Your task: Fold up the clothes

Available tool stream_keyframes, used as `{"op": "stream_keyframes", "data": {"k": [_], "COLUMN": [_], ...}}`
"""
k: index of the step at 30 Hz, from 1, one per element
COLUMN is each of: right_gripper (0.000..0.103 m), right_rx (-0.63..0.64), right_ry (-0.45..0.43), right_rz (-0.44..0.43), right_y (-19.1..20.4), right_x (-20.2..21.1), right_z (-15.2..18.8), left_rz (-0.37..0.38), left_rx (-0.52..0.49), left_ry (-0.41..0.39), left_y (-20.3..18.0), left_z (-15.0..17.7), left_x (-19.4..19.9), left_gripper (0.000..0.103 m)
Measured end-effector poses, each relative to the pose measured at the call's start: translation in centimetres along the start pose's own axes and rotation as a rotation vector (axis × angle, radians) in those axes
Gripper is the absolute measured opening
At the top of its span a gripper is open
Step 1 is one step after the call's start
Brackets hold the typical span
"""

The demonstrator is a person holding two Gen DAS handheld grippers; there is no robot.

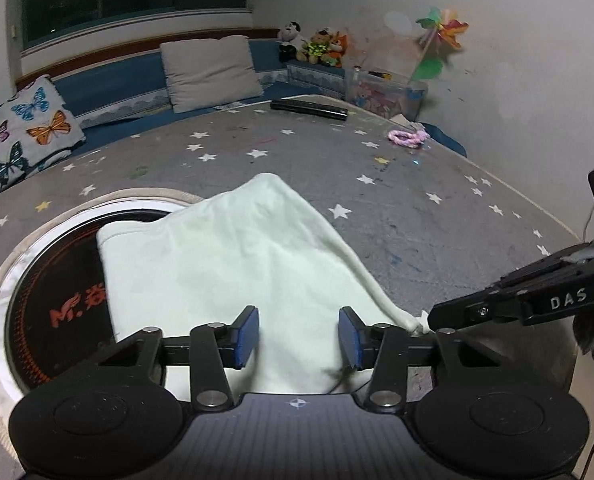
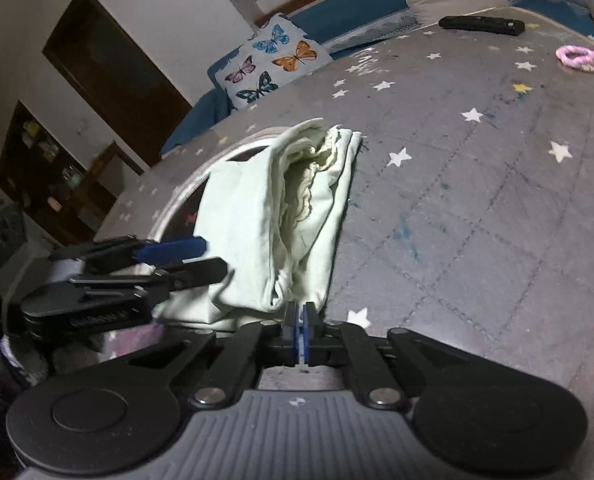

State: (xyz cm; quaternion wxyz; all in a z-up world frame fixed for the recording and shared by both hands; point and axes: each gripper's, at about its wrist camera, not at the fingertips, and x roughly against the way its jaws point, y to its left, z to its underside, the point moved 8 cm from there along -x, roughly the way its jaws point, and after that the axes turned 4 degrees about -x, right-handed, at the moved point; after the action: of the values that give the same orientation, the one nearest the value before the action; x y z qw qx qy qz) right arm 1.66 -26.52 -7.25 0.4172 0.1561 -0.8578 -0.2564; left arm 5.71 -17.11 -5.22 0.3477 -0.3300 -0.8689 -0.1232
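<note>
A pale green garment [image 1: 225,260] lies folded on the grey star-print table cover [image 1: 417,208], partly over a round black plate. In the right wrist view the garment [image 2: 249,216] shows stacked layers and a ruffled hem [image 2: 309,176]. My left gripper [image 1: 299,336] hovers over its near edge, its blue pads [image 1: 247,336] standing apart with the cloth lying flat below them. My right gripper [image 2: 299,316] is shut on the garment's near corner. From the left wrist view the right gripper [image 1: 433,320] comes in from the right, with the corner bunched at its tip. The left gripper [image 2: 205,258] sits at the garment's left edge.
A round black plate with red lettering [image 1: 57,288] is set into the table under the garment. Farther back lie a black remote [image 1: 309,109] and a pink braided ring [image 1: 408,137]. A butterfly pillow [image 1: 25,132], a grey pillow [image 1: 211,72] and a toy box [image 1: 385,94] line the bench.
</note>
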Motion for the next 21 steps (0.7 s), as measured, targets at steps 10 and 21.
{"op": "stream_keyframes", "data": {"k": [10,21], "right_gripper": [0.008,0.011], "right_rx": [0.125,0.04], "right_ry": [-0.028,-0.003], "right_rz": [0.026,0.034], "right_y": [2.3,0.6], "right_x": [-1.9,-0.4], "right_z": [-0.1,0.9], "left_rz": [-0.009,0.059], "left_rx": [0.005,-0.032], "left_ry": [-0.021,-0.008], "left_y": [0.3,-1.5], "left_z": [-0.7,-0.6], "left_x": [0.4,-1.5], "left_gripper": [0.044,0.041]}}
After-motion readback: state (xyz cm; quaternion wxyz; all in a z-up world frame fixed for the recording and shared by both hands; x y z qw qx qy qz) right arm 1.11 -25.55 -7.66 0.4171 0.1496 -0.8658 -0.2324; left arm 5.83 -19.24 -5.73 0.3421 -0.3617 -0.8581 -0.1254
